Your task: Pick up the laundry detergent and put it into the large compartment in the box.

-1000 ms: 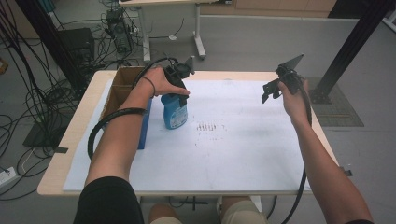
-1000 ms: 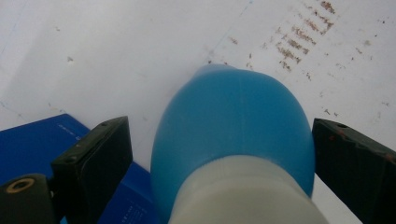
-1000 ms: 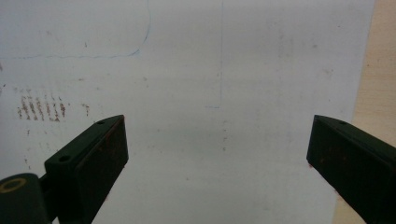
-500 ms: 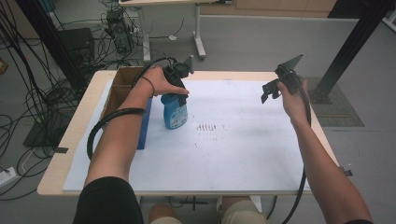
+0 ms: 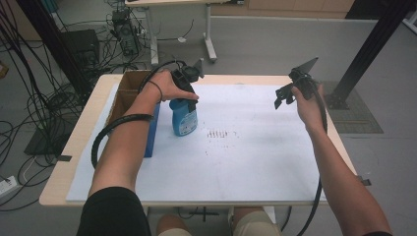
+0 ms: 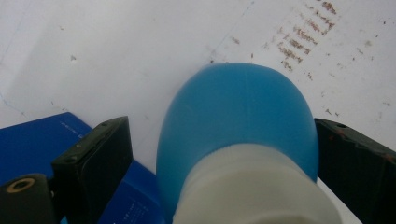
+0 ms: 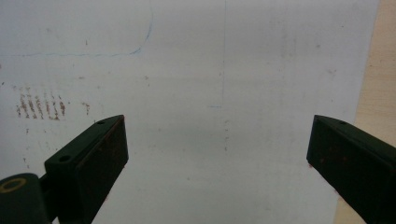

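Note:
A blue bottle with a white neck stands upright on the white sheet, left of centre. My left gripper reaches down over its top. In the left gripper view the bottle sits between the jaws of the left gripper, which is open: there is a gap on the left side, while the right jaw is close to or touching it. My right gripper hangs open above the sheet's right part, holding nothing; the right gripper looks down on bare sheet.
A cardboard box with a blue side panel stands at the table's left edge, right beside the bottle. Brown smudges mark the sheet's middle. Cables and table legs are on the floor beyond the table.

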